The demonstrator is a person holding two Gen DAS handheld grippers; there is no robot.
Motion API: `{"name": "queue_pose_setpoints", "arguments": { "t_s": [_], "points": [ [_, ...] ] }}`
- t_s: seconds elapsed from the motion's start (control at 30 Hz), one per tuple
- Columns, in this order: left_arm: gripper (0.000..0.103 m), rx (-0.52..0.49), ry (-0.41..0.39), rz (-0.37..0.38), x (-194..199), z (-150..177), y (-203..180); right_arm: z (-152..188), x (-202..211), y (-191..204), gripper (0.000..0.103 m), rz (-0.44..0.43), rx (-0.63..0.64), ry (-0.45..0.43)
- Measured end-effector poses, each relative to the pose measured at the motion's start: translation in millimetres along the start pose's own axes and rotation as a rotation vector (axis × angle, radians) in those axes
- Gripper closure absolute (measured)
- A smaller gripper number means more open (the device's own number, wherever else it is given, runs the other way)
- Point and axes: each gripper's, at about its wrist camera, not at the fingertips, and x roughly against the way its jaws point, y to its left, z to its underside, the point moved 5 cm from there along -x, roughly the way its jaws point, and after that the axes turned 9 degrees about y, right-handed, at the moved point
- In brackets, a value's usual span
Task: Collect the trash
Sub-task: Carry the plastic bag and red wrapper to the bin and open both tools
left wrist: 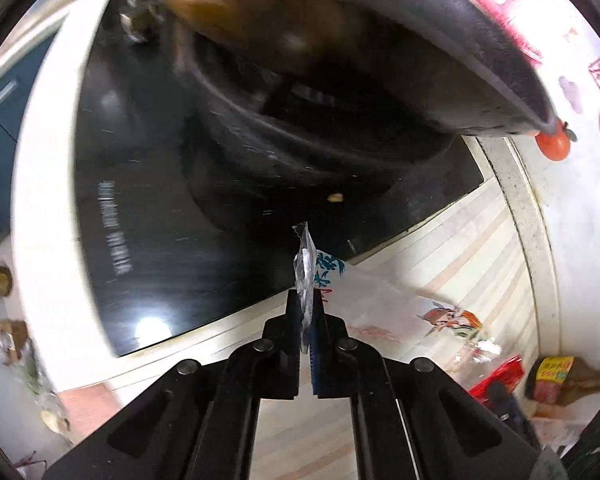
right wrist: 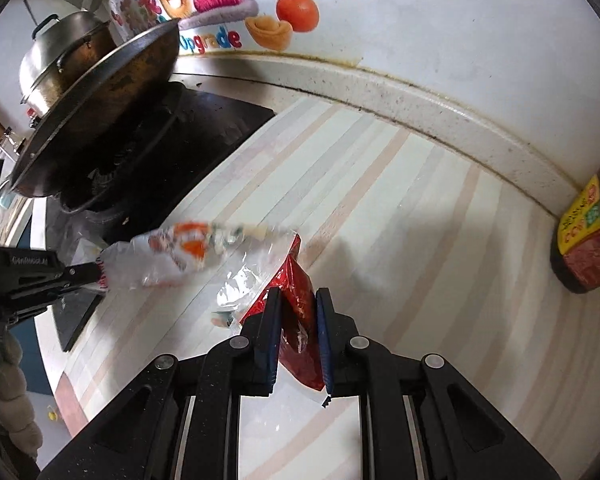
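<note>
My left gripper (left wrist: 307,300) is shut on the edge of a clear printed plastic bag (left wrist: 384,312), held above the striped counter beside the black stove. The same bag (right wrist: 180,252) shows in the right wrist view, stretched from the left gripper (right wrist: 94,276) toward the right. My right gripper (right wrist: 298,300) is shut on a red foil wrapper (right wrist: 300,320), just above the counter. The red wrapper also shows in the left wrist view (left wrist: 500,376) at lower right.
A black stove (left wrist: 148,216) with a wok (right wrist: 100,108) and a steel lidded pot (right wrist: 60,52) lies to the left. A dark sauce bottle (right wrist: 584,240) stands by the wall at right. The striped counter (right wrist: 400,208) meets a white backsplash with stickers.
</note>
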Motion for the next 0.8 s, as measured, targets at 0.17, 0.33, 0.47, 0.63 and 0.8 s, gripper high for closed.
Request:
{"name": "queue_pose_setpoints", "arguments": {
  "t_s": [0.17, 0.33, 0.47, 0.63, 0.8],
  "points": [
    [0.103, 0.025, -0.097, -0.029, 52.4, 33.7, 33.2, 14.0, 29.1, 10.1, 0.086, -0.042, 0.011, -0.019],
    [0.103, 0.091, -0.178, -0.049, 105.8, 71.2, 94.8, 32.1, 54.4, 47.4, 0.086, -0.107, 0.069, -0.026],
    [0.103, 0.168, -0.228, -0.094, 138.1, 104.9, 163.3, 56.8, 68.1, 98.9, 0.086, -0.169, 0.153, -0.010],
    [0.103, 0.312, -0.251, -0.145, 165.0, 156.2, 265.4, 104.8, 75.2, 179.9, 0.087, -0.247, 0.279, 0.036],
    [0.103, 0.453, -0.236, -0.190, 169.6, 211.0, 360.4, 172.2, 57.1, 269.7, 0.087, -0.307, 0.415, 0.122]
  ]
}}
